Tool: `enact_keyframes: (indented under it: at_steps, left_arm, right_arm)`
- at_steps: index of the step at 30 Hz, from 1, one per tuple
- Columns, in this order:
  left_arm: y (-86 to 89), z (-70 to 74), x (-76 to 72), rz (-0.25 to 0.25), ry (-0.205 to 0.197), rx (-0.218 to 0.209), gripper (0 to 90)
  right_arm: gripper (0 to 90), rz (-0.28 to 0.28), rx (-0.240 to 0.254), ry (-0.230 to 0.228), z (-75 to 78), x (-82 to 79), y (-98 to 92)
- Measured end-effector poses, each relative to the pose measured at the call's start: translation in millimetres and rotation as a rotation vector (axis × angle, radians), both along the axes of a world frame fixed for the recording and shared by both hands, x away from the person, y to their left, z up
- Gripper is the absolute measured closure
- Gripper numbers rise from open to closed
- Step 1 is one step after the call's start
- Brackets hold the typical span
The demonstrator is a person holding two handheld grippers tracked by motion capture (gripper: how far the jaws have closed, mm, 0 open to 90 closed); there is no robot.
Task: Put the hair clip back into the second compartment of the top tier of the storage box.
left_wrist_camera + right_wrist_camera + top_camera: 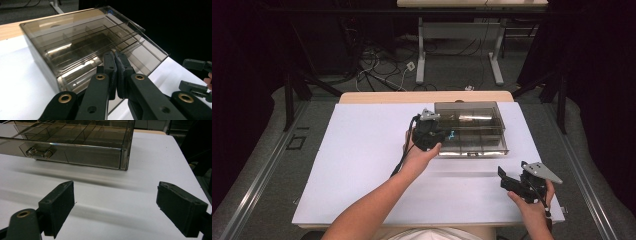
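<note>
A smoky, see-through plastic box (469, 127) with inner dividers sits on the white desk (362, 165) toward its far side, right of the middle, with its drawer pulled partway out toward the person. In the right gripper view the drawer's front wall (75, 152) shows a small clear handle (40, 152) and the divided compartments behind it. The left claw (439, 136) is at the box's left end, held in the person's left hand (419, 155); in the left gripper view (115, 56) its two jaws are pressed flat together with nothing between them, and their tips lie right at the top edge of the box, though whether they actually touch the plastic is hard to tell. The right claw (507, 180) rests low over the near right part of the desk, well apart from the box, in the right hand (532, 205). In the right gripper view (115, 205) its jaws stand wide apart, with bare white desk between them and nothing gripped, pointing toward the drawer front. Beyond the desk a wooden edge (427, 96) shows, and past that a dim floor with loose cables (377, 70) and the legs of another table (459, 37).
</note>
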State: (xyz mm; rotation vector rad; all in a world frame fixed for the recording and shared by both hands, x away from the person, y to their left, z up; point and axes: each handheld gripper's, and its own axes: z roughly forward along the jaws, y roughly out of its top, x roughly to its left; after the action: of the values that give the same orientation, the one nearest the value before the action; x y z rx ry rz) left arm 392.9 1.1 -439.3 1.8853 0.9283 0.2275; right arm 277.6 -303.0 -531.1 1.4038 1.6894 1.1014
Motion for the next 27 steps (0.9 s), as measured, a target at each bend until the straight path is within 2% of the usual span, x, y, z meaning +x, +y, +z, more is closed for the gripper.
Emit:
enact_keyframes:
  at_steps: [3, 7, 10, 18, 27]
  left_arm:
    - [-7.8, 1.6, 0.5, -0.003, -0.001, -0.001, 88.4]
    - [-15.9, 2.4, 2.2, -0.013, 0.002, 0.008, 88.4]
    - [-19.7, 2.1, 3.2, -0.015, 0.002, 0.009, 88.5]
    - [-34.3, -3.4, 5.5, -0.013, 0.013, -0.002, 88.4]
    - [-43.3, -13.0, 9.4, -0.005, 0.023, 0.008, 88.4]
  right_arm:
    - [14.6, -0.003, 0.000, 0.006, 0.4, -0.4, -0.2]
    - [14.6, -0.001, 0.003, -0.009, -0.5, 0.5, -0.4]
    - [14.6, 0.000, -0.001, 0.003, 0.3, -0.1, -1.1]
    - [14.6, 0.001, 0.001, -0.004, -0.1, 0.5, -1.5]
    - [14.6, 0.003, 0.003, -0.010, -0.3, 0.7, -1.4]
